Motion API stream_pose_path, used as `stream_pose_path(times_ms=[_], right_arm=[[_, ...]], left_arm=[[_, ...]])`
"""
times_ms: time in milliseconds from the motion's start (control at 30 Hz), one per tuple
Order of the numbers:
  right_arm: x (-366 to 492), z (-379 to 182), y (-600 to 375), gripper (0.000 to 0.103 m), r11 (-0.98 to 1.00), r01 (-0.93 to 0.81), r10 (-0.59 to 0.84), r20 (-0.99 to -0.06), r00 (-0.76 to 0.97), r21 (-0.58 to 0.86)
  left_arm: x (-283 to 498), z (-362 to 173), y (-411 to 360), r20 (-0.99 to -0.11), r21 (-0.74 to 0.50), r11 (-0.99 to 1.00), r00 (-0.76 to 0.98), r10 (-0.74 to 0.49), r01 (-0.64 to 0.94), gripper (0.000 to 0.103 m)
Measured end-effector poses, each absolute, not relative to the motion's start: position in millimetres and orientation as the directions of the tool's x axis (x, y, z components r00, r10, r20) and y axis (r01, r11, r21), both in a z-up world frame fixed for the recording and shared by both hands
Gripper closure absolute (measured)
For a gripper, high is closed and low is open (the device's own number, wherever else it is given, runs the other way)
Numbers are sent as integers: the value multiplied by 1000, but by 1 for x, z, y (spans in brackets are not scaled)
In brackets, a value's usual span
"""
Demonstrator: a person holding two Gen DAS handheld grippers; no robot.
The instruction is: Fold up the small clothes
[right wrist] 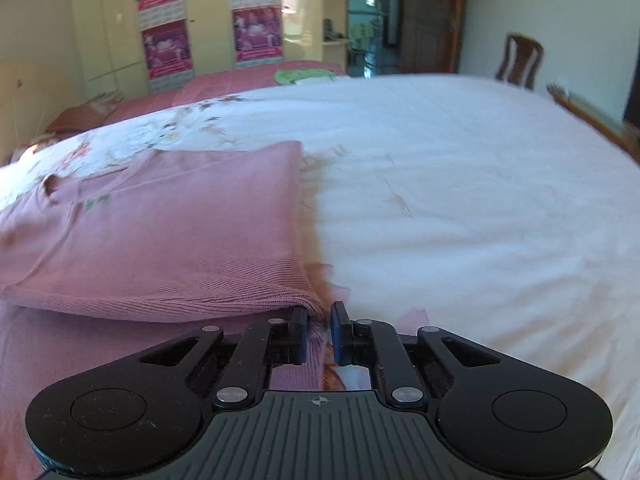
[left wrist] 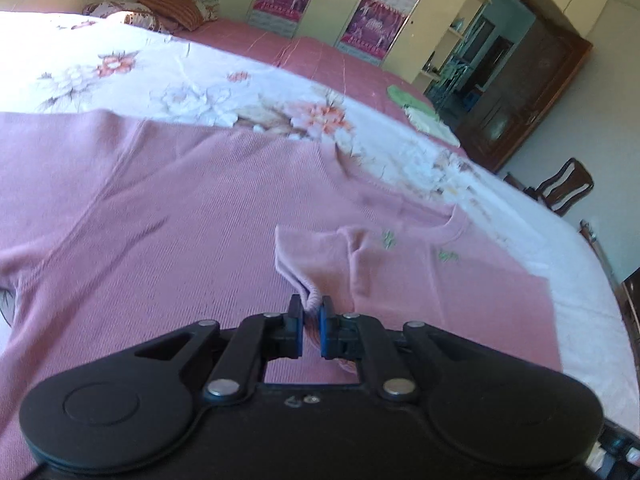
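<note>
Pink top (right wrist: 168,232) edges pinched; bare white bedsheet (right wrist: 460,200) beside it.

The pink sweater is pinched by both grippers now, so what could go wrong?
1. The left gripper holds only the thin cuff edge of the pink sweater, so it might slip out.
2. The right gripper pinches just a corner of the hem; a tug could pull it free or stretch it.
3. The sleeve is bunched near the collar, so the fold may end up lumpy.

place: home bedroom | cues: bed (right wrist: 440,184); wardrobe (right wrist: 108,40); chair (right wrist: 520,60)
</note>
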State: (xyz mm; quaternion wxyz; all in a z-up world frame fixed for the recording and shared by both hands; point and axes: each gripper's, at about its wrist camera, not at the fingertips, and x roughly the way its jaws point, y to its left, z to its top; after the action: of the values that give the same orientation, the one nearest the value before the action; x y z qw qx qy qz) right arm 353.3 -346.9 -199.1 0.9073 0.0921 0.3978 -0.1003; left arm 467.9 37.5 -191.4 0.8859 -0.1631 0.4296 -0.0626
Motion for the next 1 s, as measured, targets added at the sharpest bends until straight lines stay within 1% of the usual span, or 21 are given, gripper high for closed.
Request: stream_pose_path(times_ms=[33, 100, 167, 200, 267, 300, 333, 400, 433, 467, 600, 767, 833, 867, 900, 933, 967, 1000], right_arm=[[352, -198, -343, 92, 967, 248, -123, -739, 662, 61], [349, -198, -343, 92, 966, 253, -126, -744, 656, 60], [348, -194, -346, 92, 967, 239, -92, -761, 642, 84], [344, -190, -347, 92, 970, 224, -72, -765, 640, 96], [334, -180, -351, 92, 969, 213, -45, -754, 655, 127], [330, -174, -353, 91, 966, 217, -40, -743, 668, 143], [328, -169, -356, 91, 964, 217, -36, -731, 682, 156], [336, -161, -359, 82, 957, 221, -24, -710, 703, 186], [345, -161, -361, 65, 956, 220, -18, -705, 709, 196], [353, -161, -362, 51, 956, 219, -19, -704, 710, 195], [403, -169, -362, 52, 955, 201, 12, -709, 705, 216], [461, -186, -382, 52, 922, 253, 42, -725, 688, 294], [478, -190, -384, 52, 923, 245, 51, -725, 687, 297], [486, -192, -384, 57, 930, 237, 46, -727, 685, 282], [492, -194, -383, 82, 936, 230, 44, -734, 677, 268], [497, -196, -383, 91, 934, 228, 53, -740, 670, 274], [500, -195, -382, 91, 936, 228, 49, -742, 668, 267], [502, -192, -377, 95, 953, 204, 31, -740, 671, 225]], left_arm=[[467, -198, 35, -751, -320, 947, 616, -237, -25, 96], [463, -200, 36, -755, -304, 953, 615, -228, -20, 95], [460, -191, 38, -756, -286, 958, 621, -208, -28, 82], [457, -185, 41, -749, -279, 959, 634, -191, -42, 78], [448, -172, 50, -720, -289, 955, 672, -172, -64, 59], [444, -165, 53, -703, -296, 953, 691, -167, -71, 56], [443, -158, 53, -688, -296, 953, 707, -167, -63, 56], [446, -149, 43, -669, -281, 960, 719, -188, -11, 56], [450, -148, 34, -667, -273, 962, 716, -207, 23, 55], [456, -150, 24, -668, -267, 962, 709, -225, 53, 55], [478, -170, -9, -690, -239, 965, 680, -246, 107, 55], [492, -198, -11, -738, -202, 977, 645, -196, 66, 55], [492, -202, -5, -736, -204, 978, 650, -189, 53, 55], [492, -203, -5, -737, -196, 979, 650, -184, 55, 55], [492, -203, -6, -739, -185, 981, 649, -179, 60, 55], [492, -203, -7, -741, -175, 982, 649, -174, 64, 55], [493, -204, -8, -743, -164, 984, 648, -168, 67, 55], [493, -204, -8, -742, -157, 985, 650, -163, 69, 55]])
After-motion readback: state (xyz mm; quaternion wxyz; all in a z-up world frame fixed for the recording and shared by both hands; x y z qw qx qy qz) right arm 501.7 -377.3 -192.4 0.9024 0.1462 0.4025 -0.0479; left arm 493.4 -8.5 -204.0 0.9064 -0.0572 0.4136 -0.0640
